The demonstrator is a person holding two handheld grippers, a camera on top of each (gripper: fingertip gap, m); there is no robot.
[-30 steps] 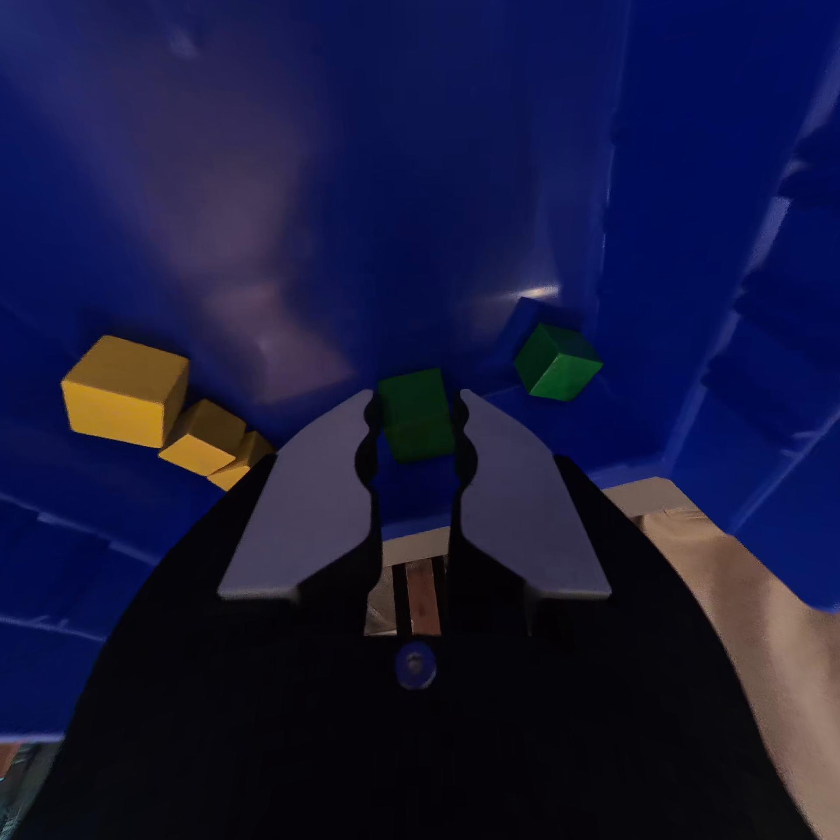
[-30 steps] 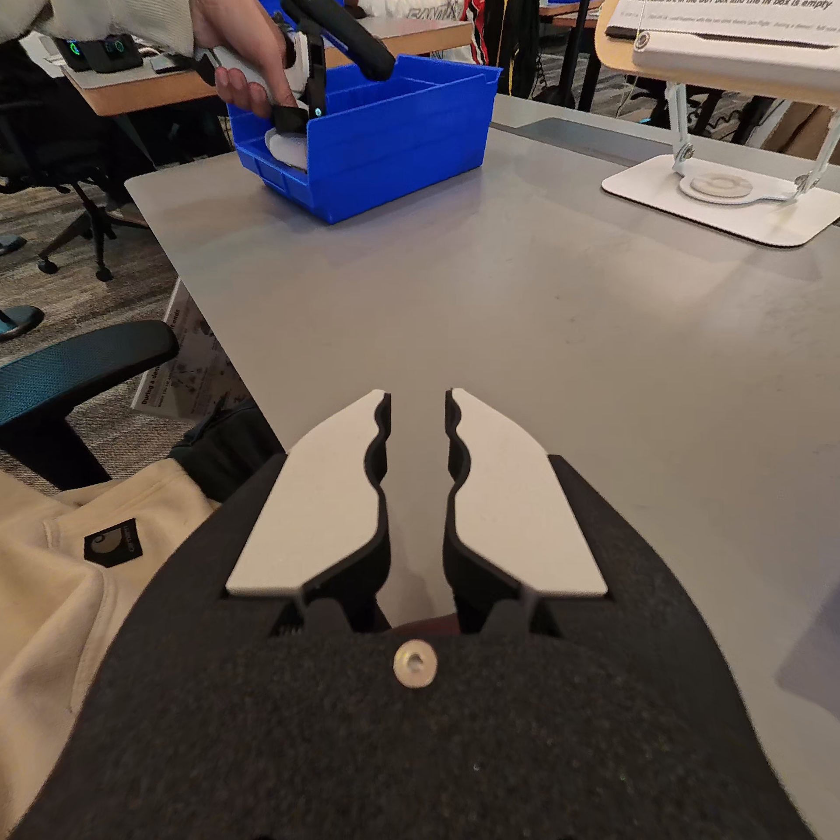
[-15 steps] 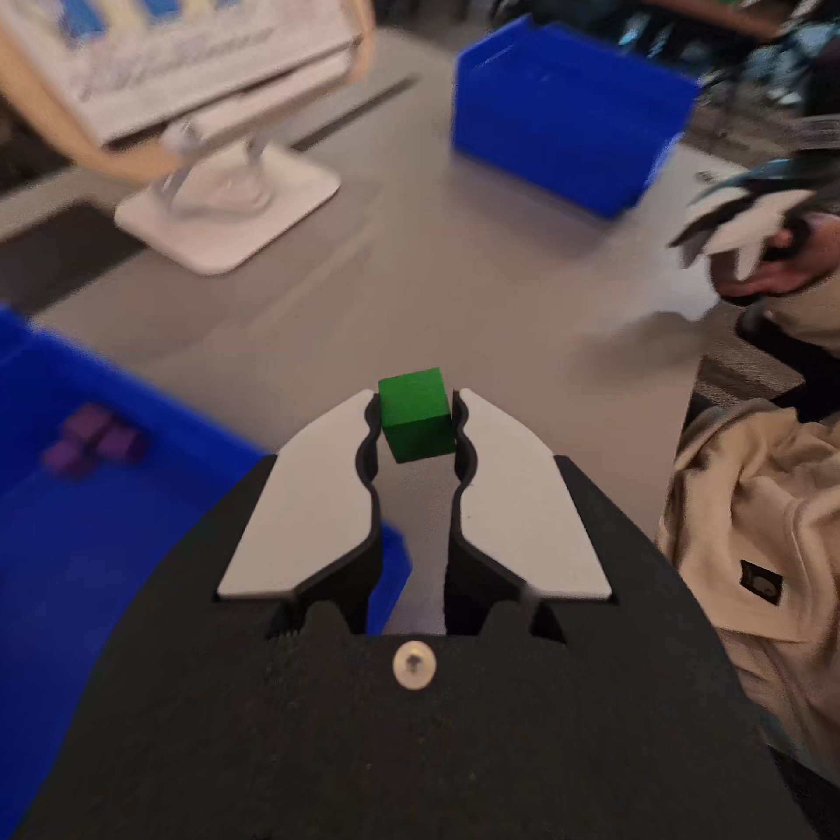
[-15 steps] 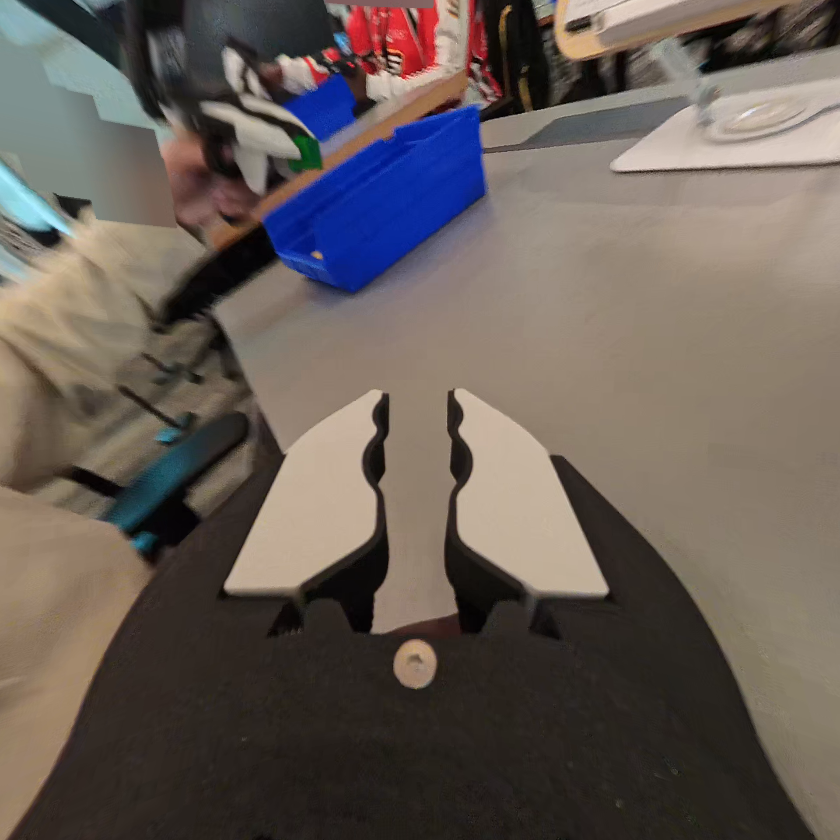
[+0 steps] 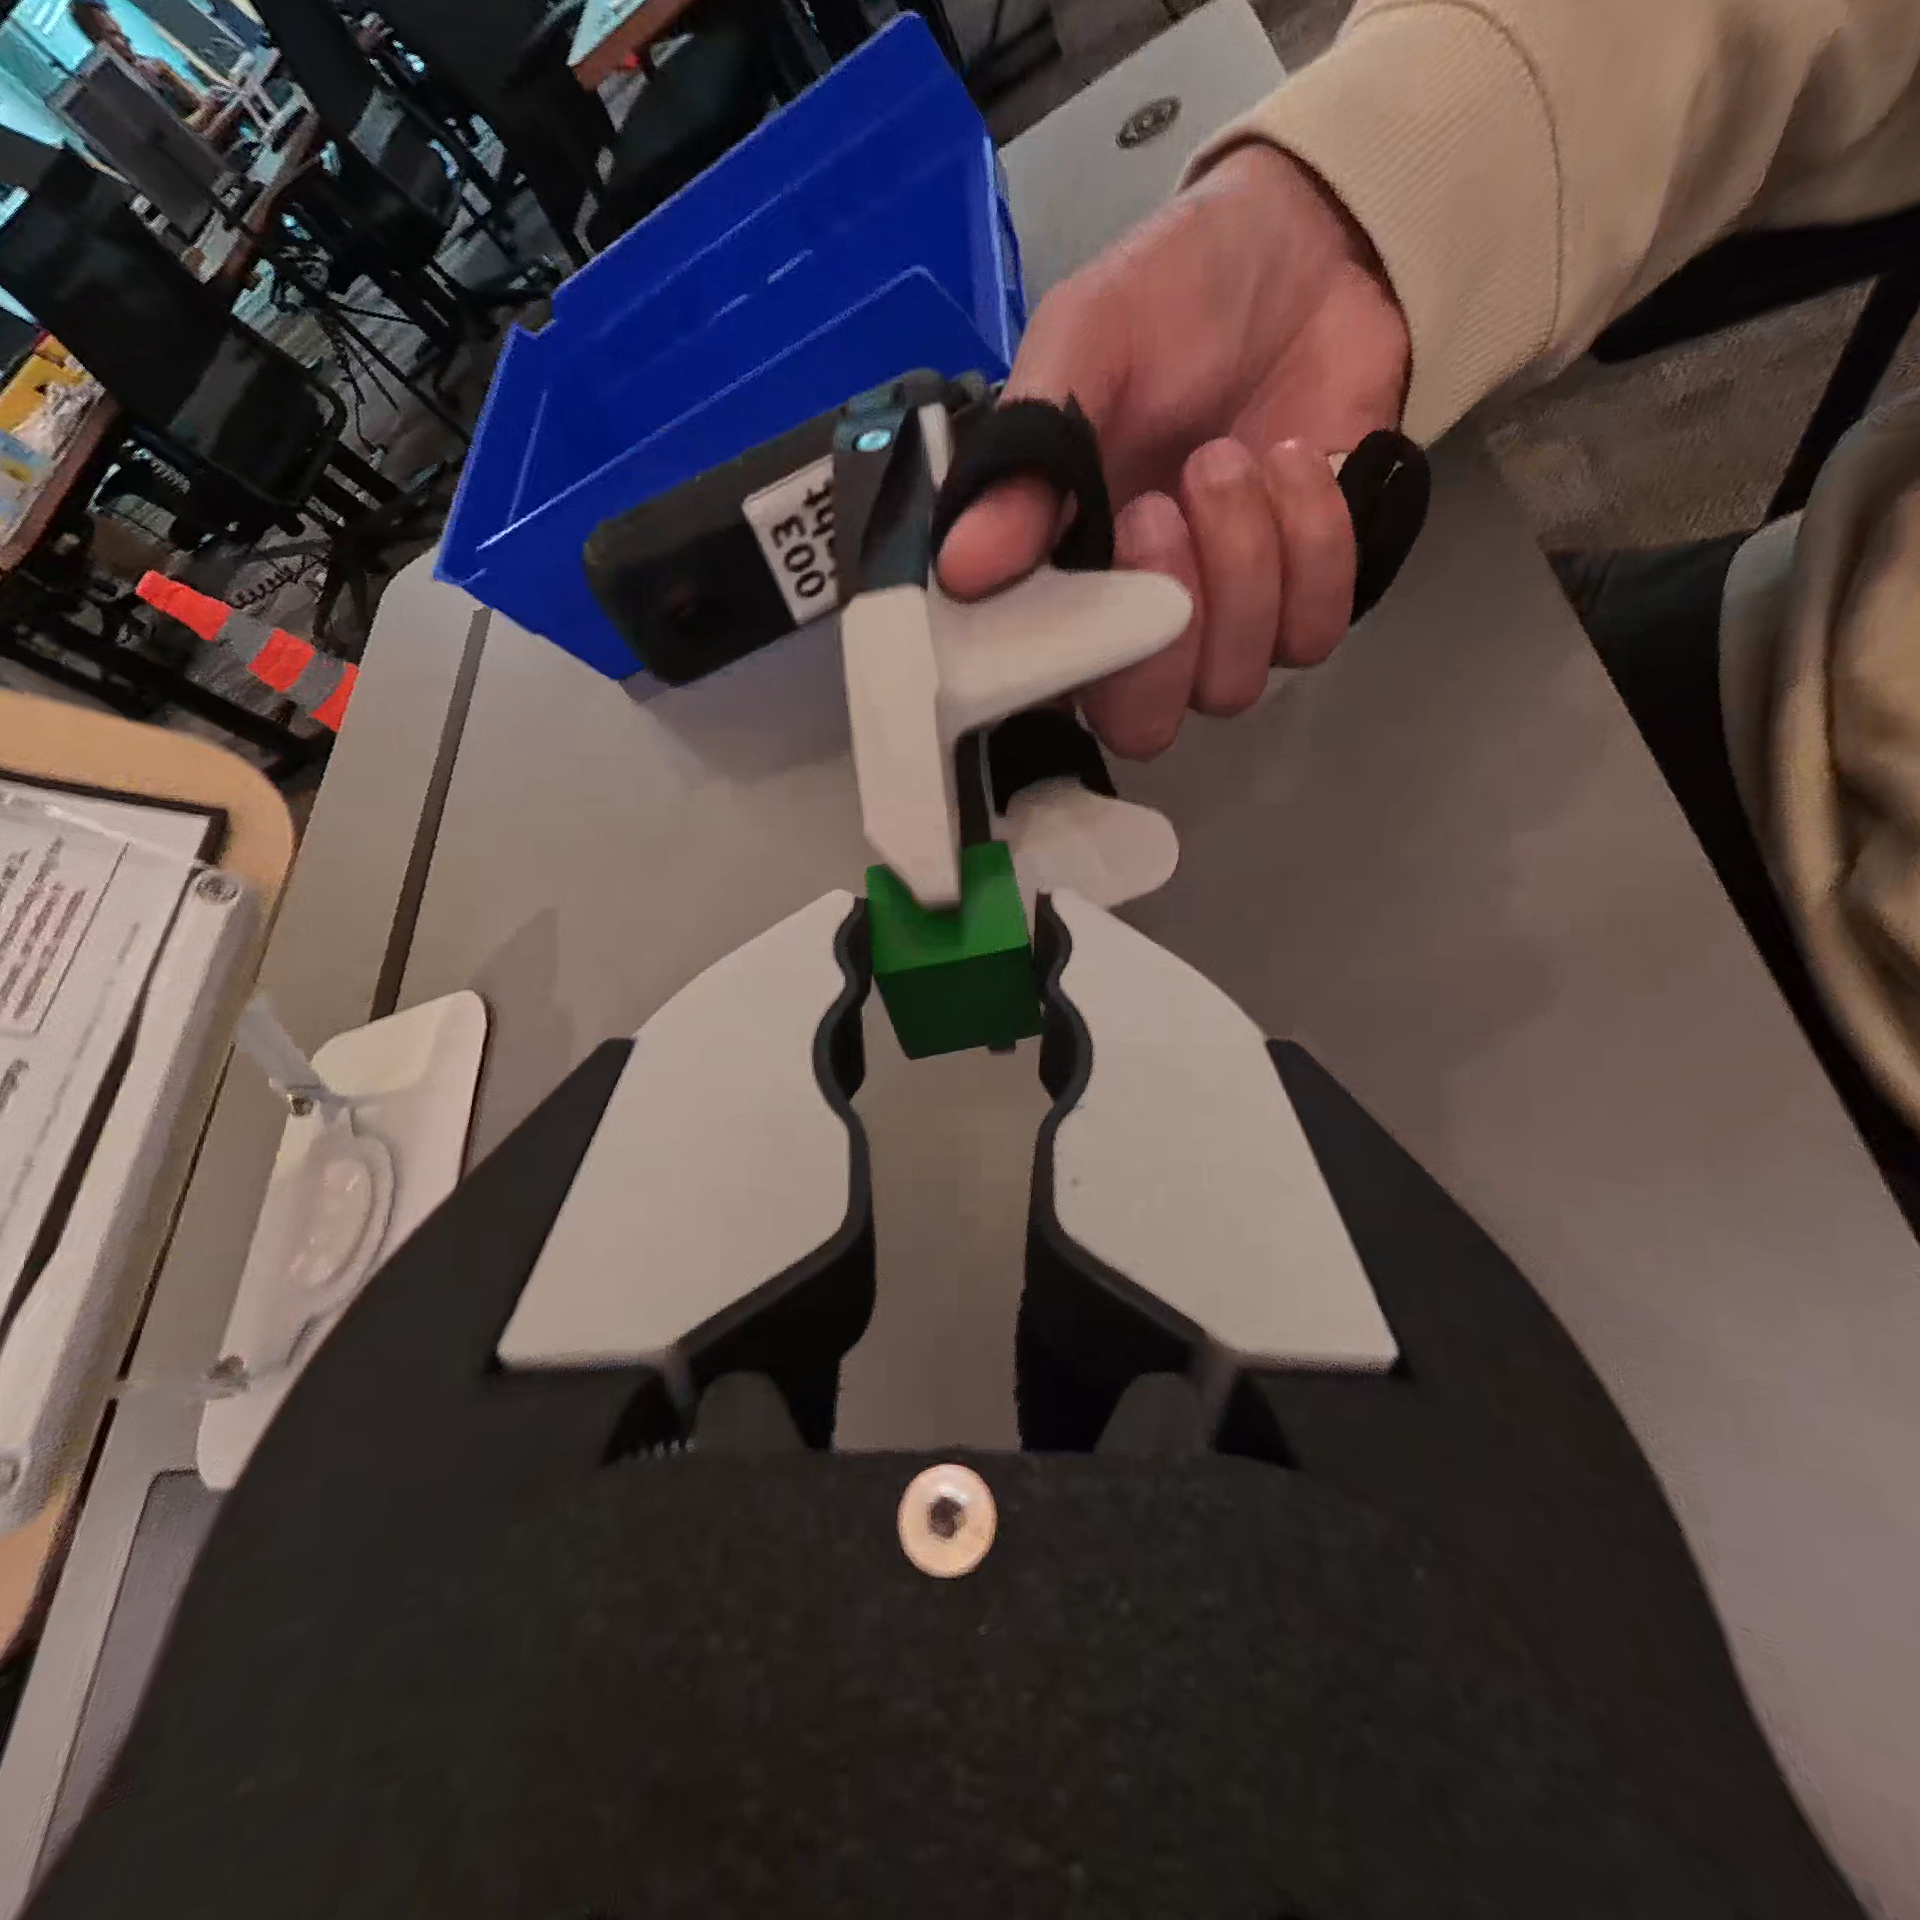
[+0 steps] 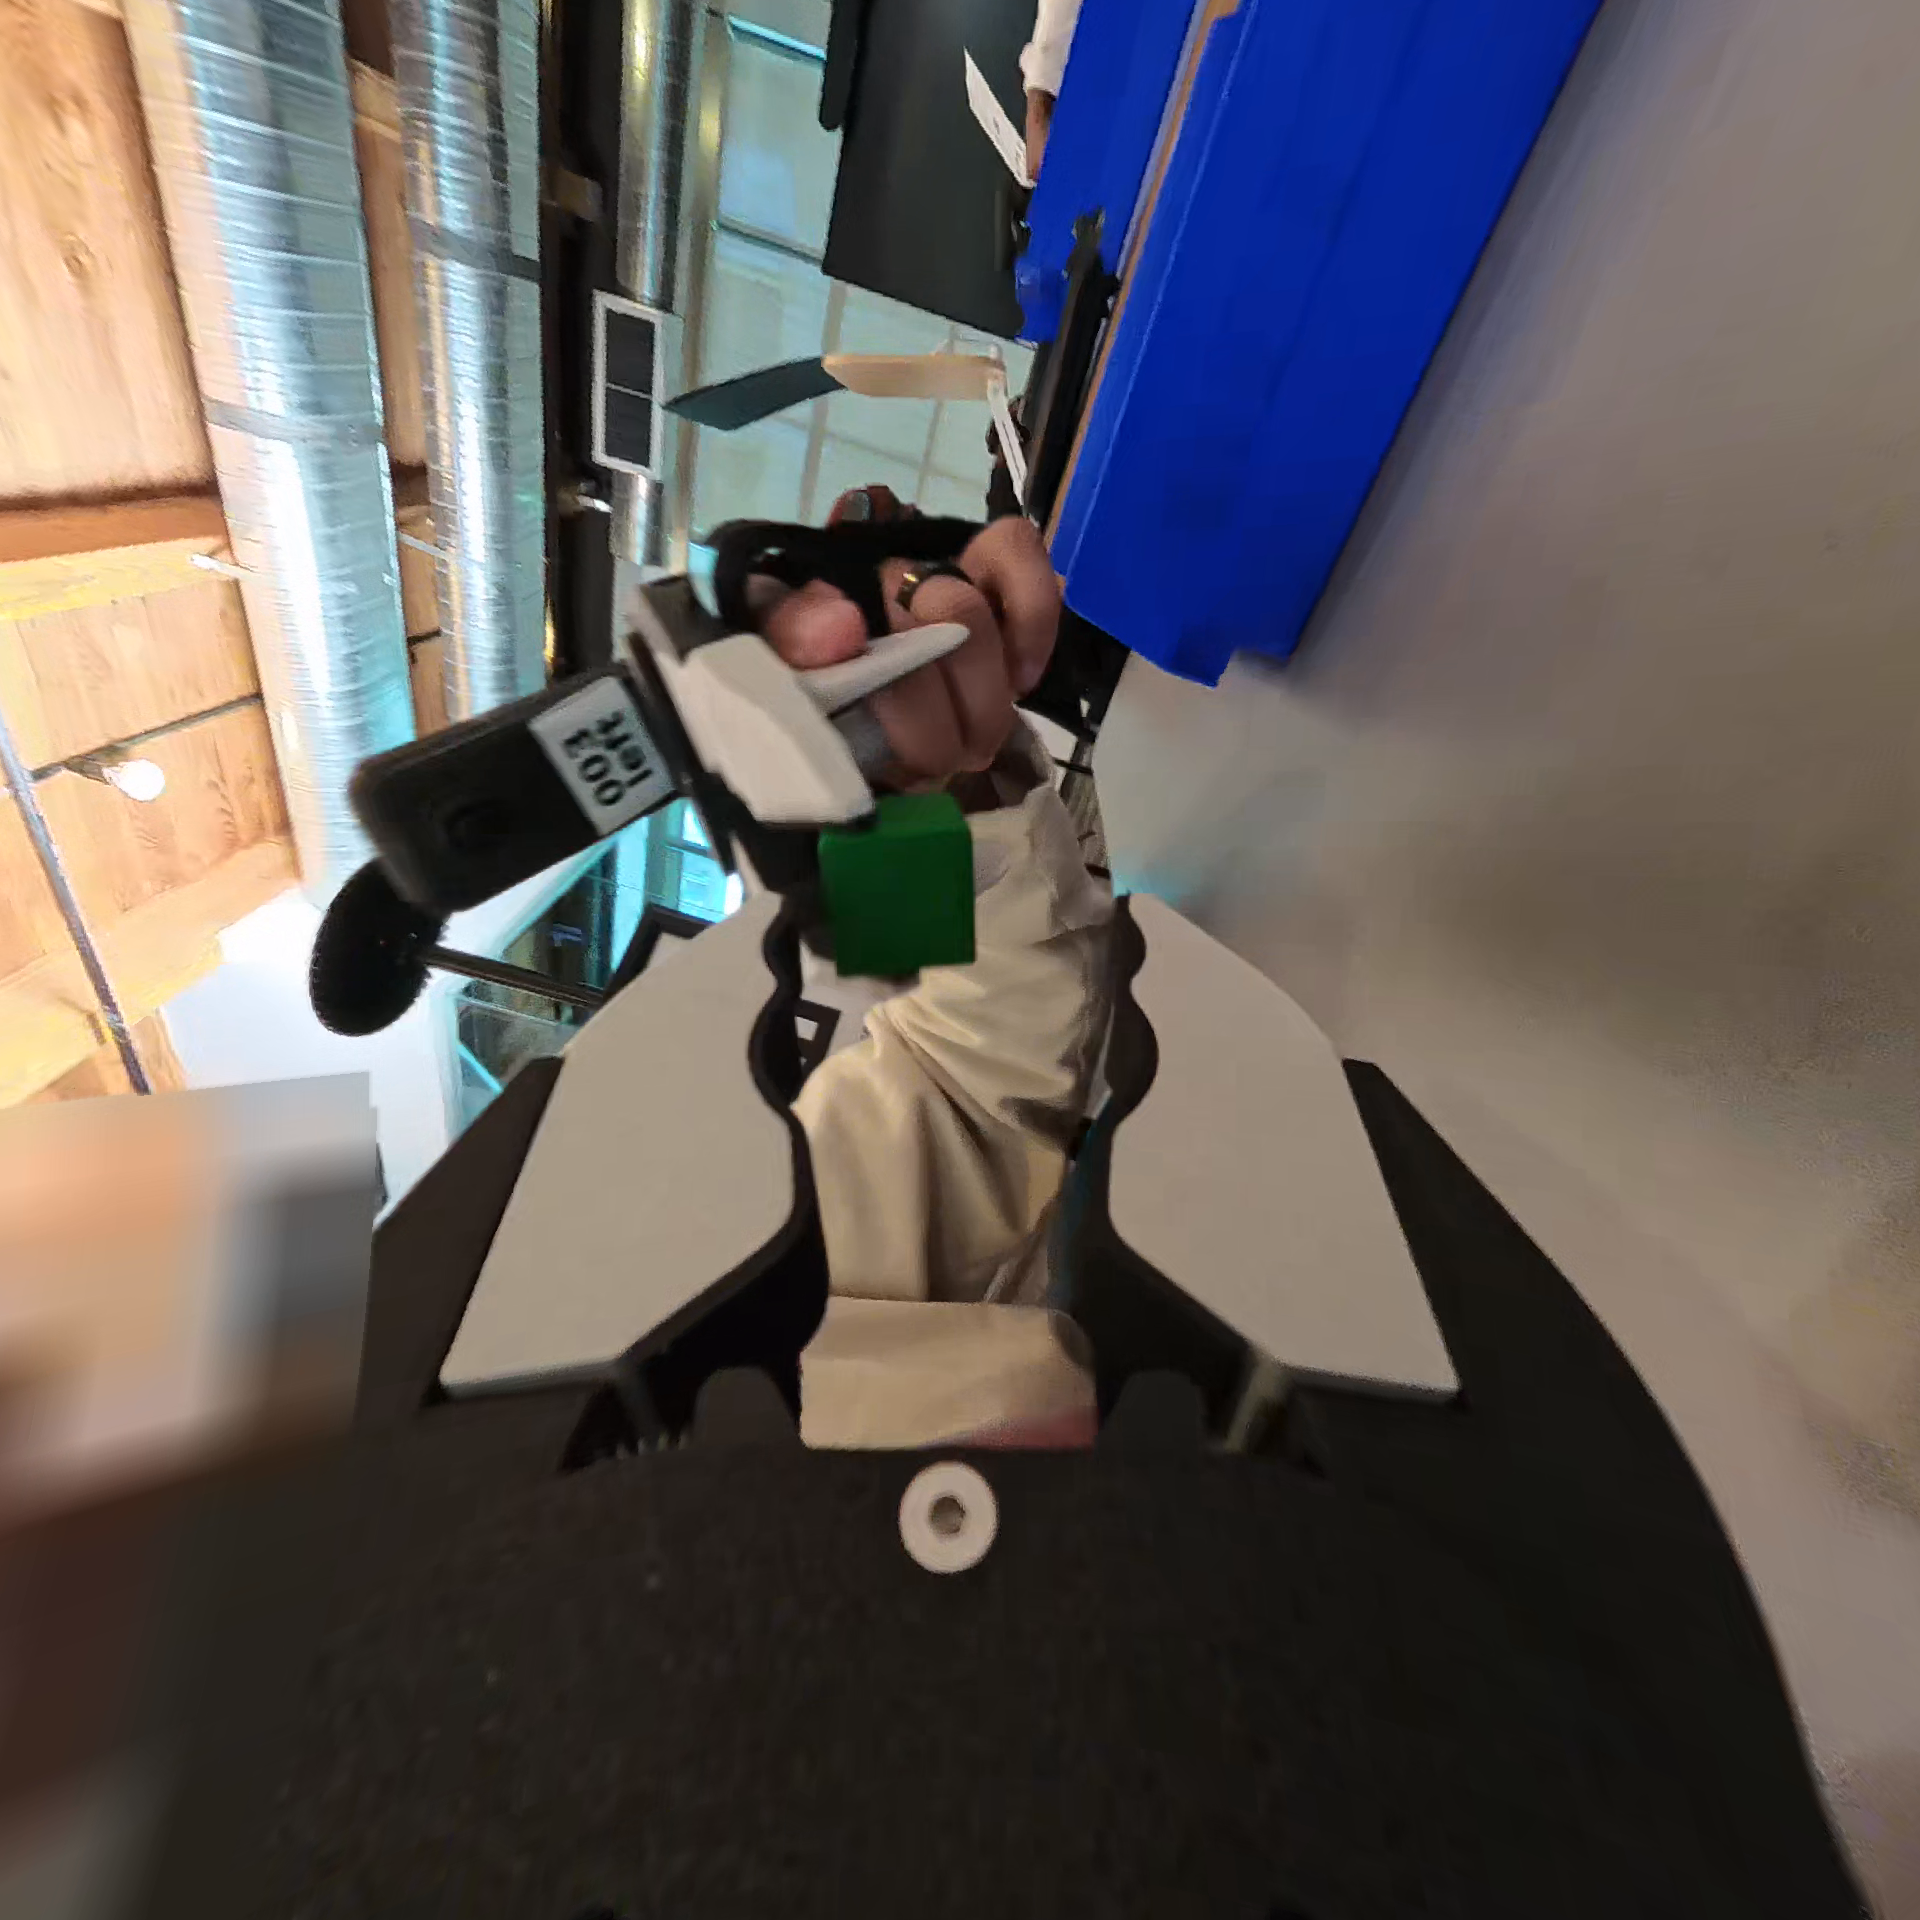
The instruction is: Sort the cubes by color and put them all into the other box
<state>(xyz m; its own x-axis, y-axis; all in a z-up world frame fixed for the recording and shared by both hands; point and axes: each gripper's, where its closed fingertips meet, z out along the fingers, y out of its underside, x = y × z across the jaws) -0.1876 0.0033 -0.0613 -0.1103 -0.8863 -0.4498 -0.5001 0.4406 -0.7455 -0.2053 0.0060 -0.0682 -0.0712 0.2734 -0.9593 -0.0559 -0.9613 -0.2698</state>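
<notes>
My left gripper (image 5: 951, 940) is shut on a green cube (image 5: 956, 987) and holds it above the grey table (image 5: 1403, 1039). My right gripper (image 5: 1013, 873), held by a hand (image 5: 1226, 416), meets it from the front; its open fingers straddle the cube's far end. In the right wrist view, which is rolled sideways, my right gripper (image 6: 951, 925) is wide open with the green cube (image 6: 899, 904) between its tips, nearer the left one. A blue box (image 5: 748, 343) stands beyond on the table. I see no cubes in it. Another blue box (image 6: 1299, 312) shows in the right wrist view.
A document stand with a white base (image 5: 353, 1132) and a board (image 5: 94, 935) is at the left of the table. A cream sleeve (image 5: 1610, 156) comes in from the upper right. Chairs and desks stand beyond the table's far edge.
My left gripper lifted the green cube out of a blue box and carried it over the table. My right gripper swung in, rolled sideways and opened wider around the cube.
</notes>
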